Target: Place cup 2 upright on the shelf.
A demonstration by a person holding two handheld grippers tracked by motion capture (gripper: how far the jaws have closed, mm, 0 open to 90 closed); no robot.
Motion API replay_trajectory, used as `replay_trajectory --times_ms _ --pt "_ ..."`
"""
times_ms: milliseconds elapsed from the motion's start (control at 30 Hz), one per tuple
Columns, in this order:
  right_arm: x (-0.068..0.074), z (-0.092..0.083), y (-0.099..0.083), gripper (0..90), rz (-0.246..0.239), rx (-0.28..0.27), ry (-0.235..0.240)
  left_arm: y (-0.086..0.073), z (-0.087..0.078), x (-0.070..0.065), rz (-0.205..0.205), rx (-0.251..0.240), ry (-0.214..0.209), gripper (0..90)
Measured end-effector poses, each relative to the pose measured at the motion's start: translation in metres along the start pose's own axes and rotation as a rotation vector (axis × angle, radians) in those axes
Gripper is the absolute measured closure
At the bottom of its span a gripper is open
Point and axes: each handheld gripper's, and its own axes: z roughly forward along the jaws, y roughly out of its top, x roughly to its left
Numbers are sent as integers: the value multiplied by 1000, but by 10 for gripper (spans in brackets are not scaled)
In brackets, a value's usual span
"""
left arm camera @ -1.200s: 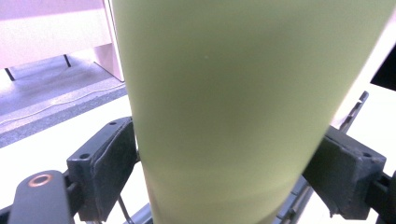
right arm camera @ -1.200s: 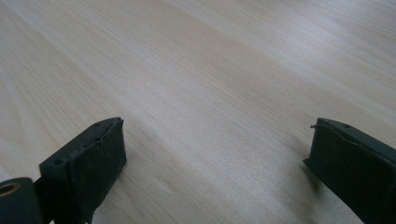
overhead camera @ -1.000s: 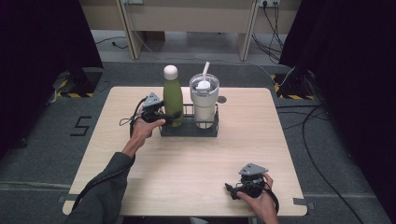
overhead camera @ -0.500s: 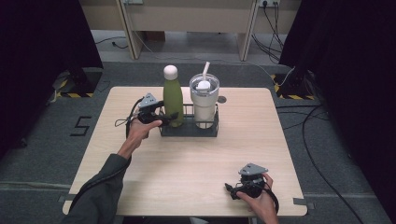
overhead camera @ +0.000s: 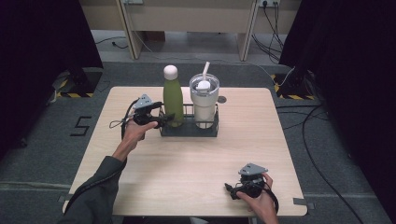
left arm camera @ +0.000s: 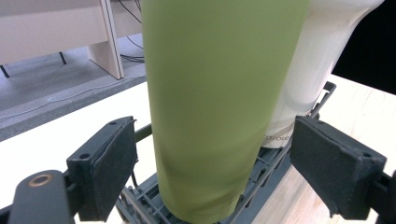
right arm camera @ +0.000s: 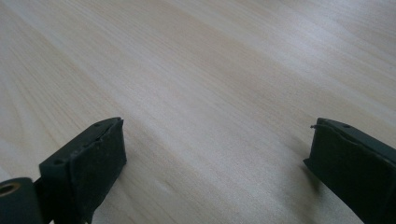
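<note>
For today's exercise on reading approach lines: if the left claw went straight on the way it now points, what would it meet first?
The green bottle. It stands in the wire rack, right between the open jaws of the left claw, with a gap at each pad. The white tumbler stands behind it.

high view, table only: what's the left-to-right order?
Left gripper → green bottle → white tumbler with a straw → right gripper. The bottle and tumbler stand in a dark wire rack; the left gripper's jaws are open around the bottle's lower part.
</note>
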Motion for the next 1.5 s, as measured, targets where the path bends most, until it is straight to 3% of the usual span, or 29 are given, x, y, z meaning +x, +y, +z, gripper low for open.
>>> replay_trajectory --times_ms 600,1500 --pt "0 0 0 44 -5 0 3 -3 -22 0 -19 1 3 145" --pt "1 1 1 44 -6 0 4 -20 -49 -12 -58 -11 -6 146"
